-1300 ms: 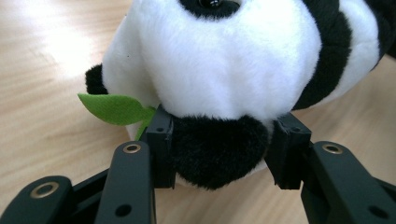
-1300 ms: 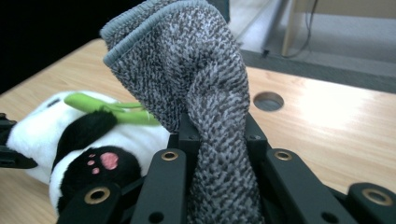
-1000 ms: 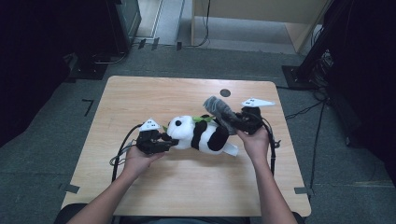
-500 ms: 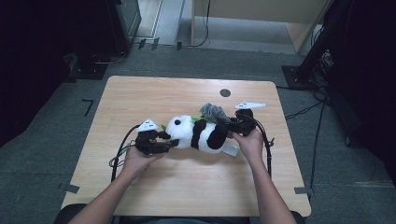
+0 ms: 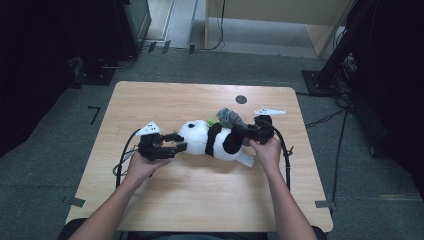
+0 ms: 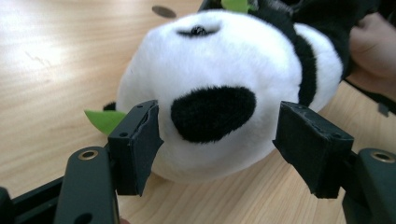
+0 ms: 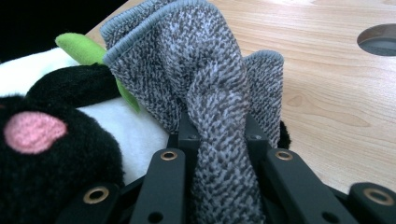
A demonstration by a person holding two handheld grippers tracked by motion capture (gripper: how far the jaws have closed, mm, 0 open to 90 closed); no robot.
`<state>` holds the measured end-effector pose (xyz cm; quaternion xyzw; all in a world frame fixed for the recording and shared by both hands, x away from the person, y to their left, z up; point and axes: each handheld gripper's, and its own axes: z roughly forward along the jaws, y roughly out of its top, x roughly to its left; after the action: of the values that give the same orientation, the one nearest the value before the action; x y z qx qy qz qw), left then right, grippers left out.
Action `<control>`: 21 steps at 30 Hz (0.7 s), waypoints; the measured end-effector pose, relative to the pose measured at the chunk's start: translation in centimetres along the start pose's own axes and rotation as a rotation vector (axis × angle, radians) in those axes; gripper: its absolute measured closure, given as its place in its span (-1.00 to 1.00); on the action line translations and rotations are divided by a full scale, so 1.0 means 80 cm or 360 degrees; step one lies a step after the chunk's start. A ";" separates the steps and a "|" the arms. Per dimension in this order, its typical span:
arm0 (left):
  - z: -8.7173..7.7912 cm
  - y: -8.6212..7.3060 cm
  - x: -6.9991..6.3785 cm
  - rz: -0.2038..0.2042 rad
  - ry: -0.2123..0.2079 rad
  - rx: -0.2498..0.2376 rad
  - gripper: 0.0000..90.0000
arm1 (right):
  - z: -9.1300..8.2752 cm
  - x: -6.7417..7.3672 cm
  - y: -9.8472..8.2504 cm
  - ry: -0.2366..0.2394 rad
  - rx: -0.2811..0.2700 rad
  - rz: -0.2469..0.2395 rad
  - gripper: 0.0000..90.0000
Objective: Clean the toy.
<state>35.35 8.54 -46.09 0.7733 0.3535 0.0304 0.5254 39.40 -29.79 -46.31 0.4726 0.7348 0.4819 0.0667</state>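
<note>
A black-and-white panda plush point(image 5: 212, 139) lies on its side in the middle of the wooden table point(image 5: 200, 195), head toward the left. My left gripper point(image 5: 175, 145) stands open, its pads point(image 6: 135, 144) on either side of the panda's head point(image 6: 219, 84), which sits between the jaws. My right gripper point(image 5: 248, 132) is at the panda's rear end and is shut on a grey knitted cloth point(image 5: 230, 118). In the right gripper view the cloth point(image 7: 196, 70) bunches up out of the closed jaws point(image 7: 217, 135), right beside the panda's black foot with its pink sole point(image 7: 32, 130).
A green felt leaf point(image 5: 212, 121) sticks out behind the panda. A round hole point(image 5: 241, 99) is in the table at the back. A white tag point(image 5: 245, 160) lies by the panda's rear. Cables point(image 5: 122, 155) trail from both grippers.
The right gripper has shifted slightly left with the grey cloth, which now sits lower and closer against the panda's back. The left gripper has barely moved.
</note>
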 end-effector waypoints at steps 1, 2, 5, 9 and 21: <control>-0.001 0.001 0.003 0.0002 -0.0008 0.0006 -0.32 | 0.001 -0.001 0.000 -0.0002 -0.0002 0.0007 0.71; -0.001 0.001 0.006 0.0006 -0.0014 0.0005 -0.33 | 0.001 -0.002 0.000 -0.0003 -0.0005 0.0006 0.71; 0.000 0.001 0.016 0.0015 -0.0037 0.0029 -0.33 | 0.004 -0.004 0.001 -0.0005 -0.0009 0.0025 0.71; 0.005 0.001 0.023 0.0045 -0.0043 0.0051 -0.33 | 0.007 -0.008 0.002 -0.0006 -0.0010 0.0039 0.72; 0.027 0.004 0.034 0.0132 -0.0139 0.0035 -0.45 | 0.016 -0.016 0.002 -0.0016 -0.0012 0.0087 0.72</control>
<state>38.44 8.36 -47.64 0.7936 0.2980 0.0145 0.5302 40.93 -29.93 -47.31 0.4947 0.7195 0.4838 0.0590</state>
